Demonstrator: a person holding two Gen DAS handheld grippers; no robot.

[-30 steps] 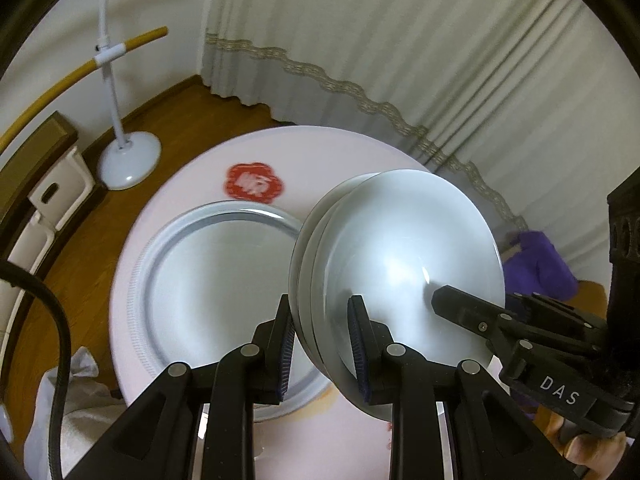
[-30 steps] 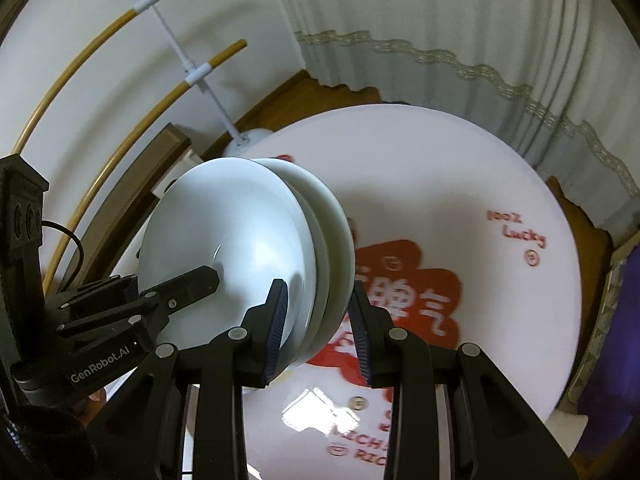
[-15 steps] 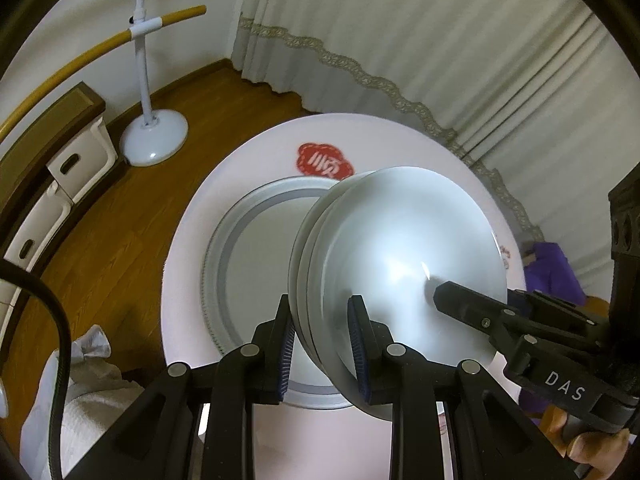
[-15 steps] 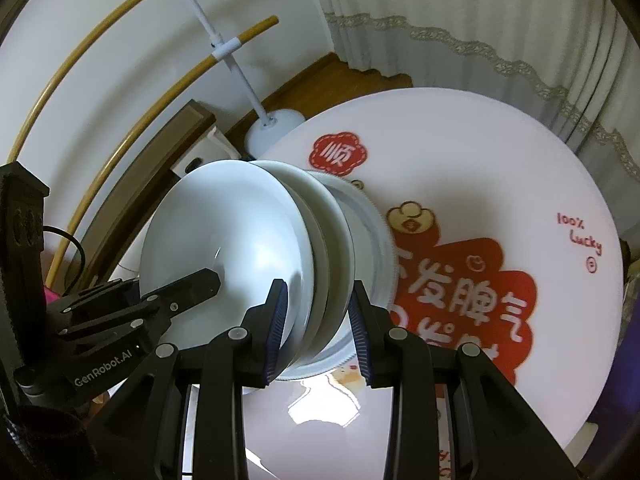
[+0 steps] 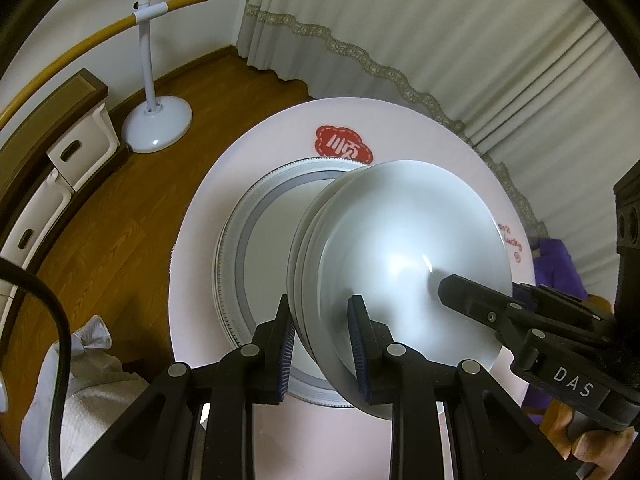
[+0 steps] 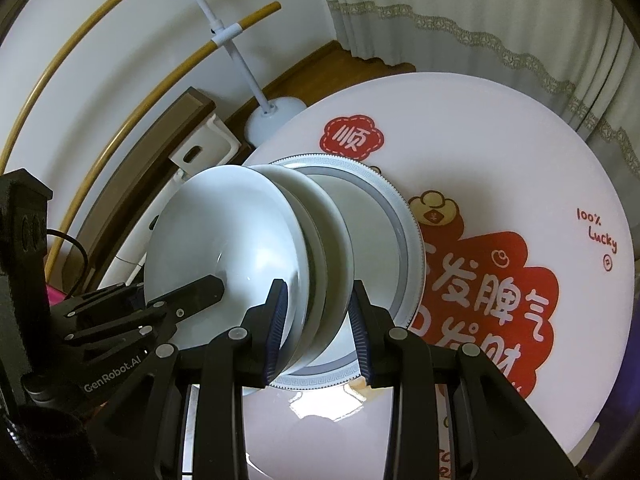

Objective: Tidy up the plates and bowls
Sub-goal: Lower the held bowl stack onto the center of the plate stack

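A nested stack of white bowls (image 5: 400, 256) is held between both grippers, one at each side of its rim. My left gripper (image 5: 322, 344) is shut on the stack's near rim. My right gripper (image 6: 318, 330) is shut on the opposite rim of the bowls (image 6: 240, 236). The stack hangs just above a large grey-rimmed plate (image 5: 256, 240) lying on the round white table (image 5: 440, 148). The plate also shows in the right wrist view (image 6: 400, 224). Each gripper shows in the other's view.
The table (image 6: 500, 136) carries red printed decals. A white lamp stand (image 5: 158, 124) and white storage boxes (image 5: 76, 152) stand on the wooden floor at left. Curtains (image 5: 440, 32) hang behind. A white cloth bag (image 5: 80, 392) lies at lower left.
Both grippers have carried the bowl stack over the table, and the large plate has come to lie under it. Both grips are unchanged.
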